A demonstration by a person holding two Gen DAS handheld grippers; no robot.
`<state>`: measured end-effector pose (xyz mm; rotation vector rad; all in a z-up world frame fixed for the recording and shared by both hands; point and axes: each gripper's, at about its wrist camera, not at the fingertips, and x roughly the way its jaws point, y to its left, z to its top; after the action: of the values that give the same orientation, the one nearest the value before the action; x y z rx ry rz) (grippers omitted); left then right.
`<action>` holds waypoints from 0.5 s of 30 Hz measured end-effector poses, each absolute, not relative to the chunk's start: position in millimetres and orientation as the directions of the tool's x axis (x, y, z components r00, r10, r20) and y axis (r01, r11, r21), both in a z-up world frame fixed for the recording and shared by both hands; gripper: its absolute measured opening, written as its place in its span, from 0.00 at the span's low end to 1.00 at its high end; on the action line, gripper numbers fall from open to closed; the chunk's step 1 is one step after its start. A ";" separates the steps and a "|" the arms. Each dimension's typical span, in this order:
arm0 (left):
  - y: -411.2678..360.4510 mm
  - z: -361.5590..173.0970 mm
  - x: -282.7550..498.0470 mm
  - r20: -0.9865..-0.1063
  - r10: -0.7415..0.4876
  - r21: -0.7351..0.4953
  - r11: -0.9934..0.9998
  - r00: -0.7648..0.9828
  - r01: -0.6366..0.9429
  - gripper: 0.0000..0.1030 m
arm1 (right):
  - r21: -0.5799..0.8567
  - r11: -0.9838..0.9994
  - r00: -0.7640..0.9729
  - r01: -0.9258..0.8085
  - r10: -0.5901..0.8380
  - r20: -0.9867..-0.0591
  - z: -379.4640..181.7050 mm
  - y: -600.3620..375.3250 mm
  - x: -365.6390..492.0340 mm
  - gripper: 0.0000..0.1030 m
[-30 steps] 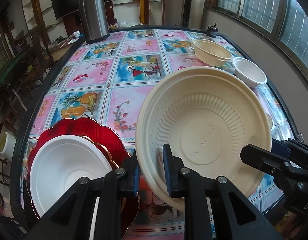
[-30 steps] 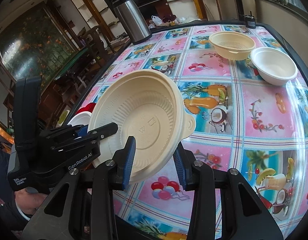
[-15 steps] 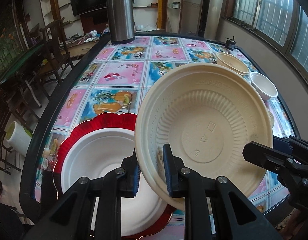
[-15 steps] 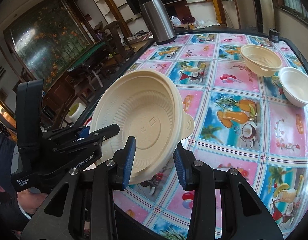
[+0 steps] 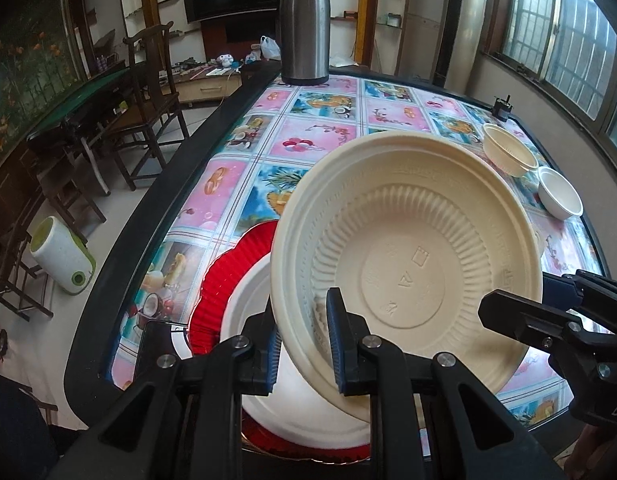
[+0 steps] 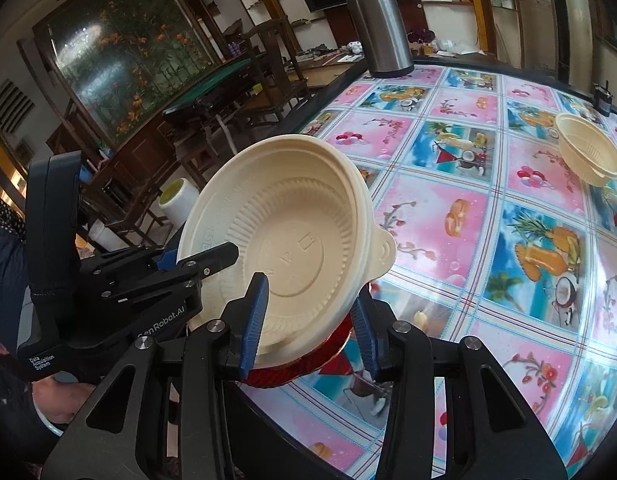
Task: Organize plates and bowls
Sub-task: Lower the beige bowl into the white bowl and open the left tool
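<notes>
While the left claw (image 5: 302, 354) stays clenched on the near rim of the big cream bowl (image 5: 408, 264), the right claw (image 6: 308, 320) is opening, its fingers straddling the bowl's opposite rim without clearly pressing it. That bowl hangs tilted in the air, just above a white plate (image 5: 308, 412) that lies on a red plate (image 5: 224, 280) at the near edge of the bench (image 5: 316, 140). Two smaller bowls sit well beyond it, a cream one (image 5: 508, 152) and a white one (image 5: 560, 196). Stacking looks to be the step in hand; next the bowl needs levelling and lowering onto that stack
</notes>
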<state>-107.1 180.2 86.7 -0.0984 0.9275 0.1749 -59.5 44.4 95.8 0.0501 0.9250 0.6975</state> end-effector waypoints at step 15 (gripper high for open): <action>211.1 68.0 -118.3 -0.832 0.119 -0.004 0.975 0.542 -0.221 0.20 | 0.313 0.757 0.326 -0.574 0.562 -0.760 76.0 82.5 -61.8 0.41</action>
<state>-118.3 211.1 68.0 -0.1137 0.9778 0.2027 -61.8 82.5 76.0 -0.0144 0.9898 0.7440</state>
